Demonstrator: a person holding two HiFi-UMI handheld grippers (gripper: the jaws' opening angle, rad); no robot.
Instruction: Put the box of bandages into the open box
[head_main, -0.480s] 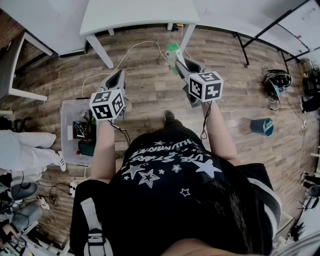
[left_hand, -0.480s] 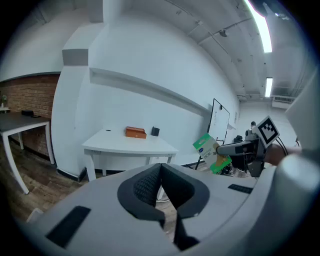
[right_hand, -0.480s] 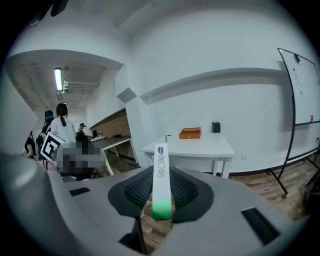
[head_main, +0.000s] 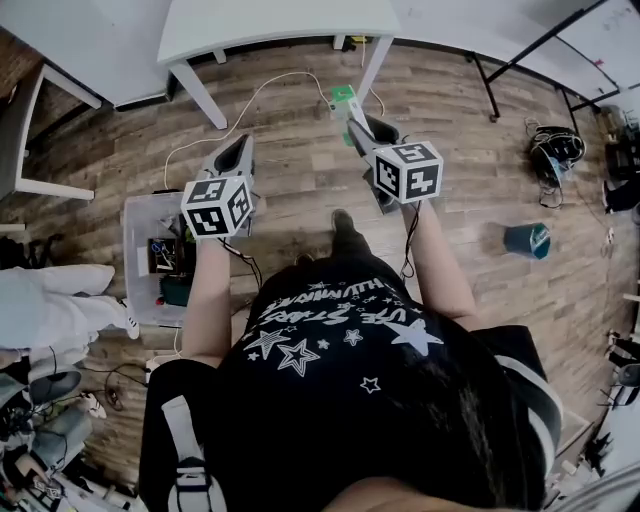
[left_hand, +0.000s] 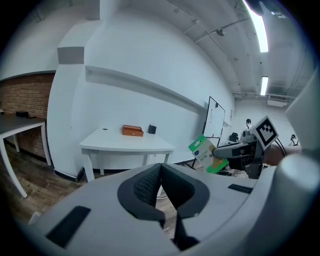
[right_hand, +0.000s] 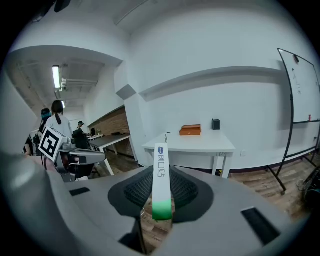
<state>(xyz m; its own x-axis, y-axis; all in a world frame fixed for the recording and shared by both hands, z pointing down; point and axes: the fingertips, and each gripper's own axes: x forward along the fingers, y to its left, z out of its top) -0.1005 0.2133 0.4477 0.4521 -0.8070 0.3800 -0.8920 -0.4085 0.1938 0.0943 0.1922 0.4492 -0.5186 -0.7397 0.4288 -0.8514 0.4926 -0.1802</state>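
the box of bandages (right_hand: 162, 167), a slim white carton with a green end, stands upright and edge-on in the right gripper (head_main: 350, 112). the jaws pinch its green lower end between the ribbed pads and its top sticks out past the tips. it is carried in the air out in front of the person, over the wooden floor (head_main: 300, 190) and just short of the white table (head_main: 280, 25).

the left gripper (left_hand: 161, 175) hangs beside it at about the same height, jaws pressed together with nothing between them.

low on the person's left a clear plastic bin (head_main: 128, 240) sits open on the floor with a few things in it. i take that to be the open box, though an orange box (right_hand: 190, 130) on the table is too far off to rule out.

so the carton is picked up and in transit, with the placing not yet done. next, to my eye, the right gripper needs to swing left and down across the body, get the carton over the bin's opening clear of the left gripper, and only then spread its jaws.
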